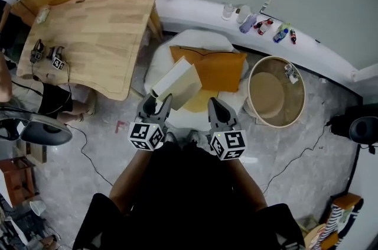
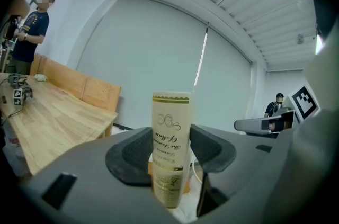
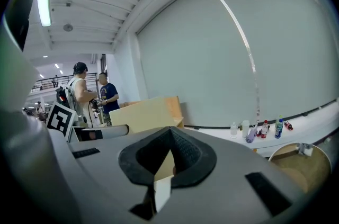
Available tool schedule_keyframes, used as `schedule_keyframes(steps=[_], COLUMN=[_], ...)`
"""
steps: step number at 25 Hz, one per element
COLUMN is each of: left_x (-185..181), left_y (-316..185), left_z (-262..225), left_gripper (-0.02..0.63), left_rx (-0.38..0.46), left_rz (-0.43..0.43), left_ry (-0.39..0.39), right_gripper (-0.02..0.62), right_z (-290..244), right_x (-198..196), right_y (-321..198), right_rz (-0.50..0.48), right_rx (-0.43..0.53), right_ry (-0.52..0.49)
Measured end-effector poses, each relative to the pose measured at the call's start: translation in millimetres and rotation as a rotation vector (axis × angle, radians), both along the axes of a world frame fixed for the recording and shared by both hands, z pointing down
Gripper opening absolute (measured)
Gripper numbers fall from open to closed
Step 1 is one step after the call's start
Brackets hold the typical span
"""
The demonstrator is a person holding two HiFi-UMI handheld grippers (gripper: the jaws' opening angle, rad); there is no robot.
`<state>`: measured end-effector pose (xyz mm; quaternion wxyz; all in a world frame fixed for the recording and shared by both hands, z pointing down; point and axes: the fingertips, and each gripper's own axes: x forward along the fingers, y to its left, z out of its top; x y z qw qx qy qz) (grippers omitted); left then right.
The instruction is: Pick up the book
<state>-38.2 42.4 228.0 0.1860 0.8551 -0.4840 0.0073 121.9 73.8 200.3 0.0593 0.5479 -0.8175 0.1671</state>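
Observation:
A cream book (image 1: 177, 82) with gold print on its spine (image 2: 170, 133) hangs in the air, tilted, over a white seat (image 1: 198, 41). My left gripper (image 1: 155, 102) is shut on the book's lower end; in the left gripper view the dark pads (image 2: 132, 154) press on both covers. The right gripper (image 1: 217, 108) stands beside it to the right, apart from the book, with its jaws together and nothing held. In the right gripper view the book's cream cover (image 3: 145, 114) shows beyond the joined pads (image 3: 183, 157).
An orange cushion (image 1: 220, 68) lies on the white seat below the book. A round wicker basket (image 1: 276, 91) stands right of it, a wooden table (image 1: 88, 30) to the left. Bottles (image 1: 266, 24) line the white ledge. People (image 3: 87, 96) stand in the background.

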Motion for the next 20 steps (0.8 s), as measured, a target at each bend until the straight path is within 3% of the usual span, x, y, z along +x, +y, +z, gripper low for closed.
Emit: schedule_keyframes(steps=[20], left_x=[-49], left_y=[31], left_z=[0], left_gripper=[0.230], left_rx=[0.004], left_rz=[0.037], left_ry=[0.002], right_gripper=[0.003], right_z=[-2], right_x=[-60], right_y=[33], right_rz=[-0.008], right_rx=[-0.002], right_ry=[0.020])
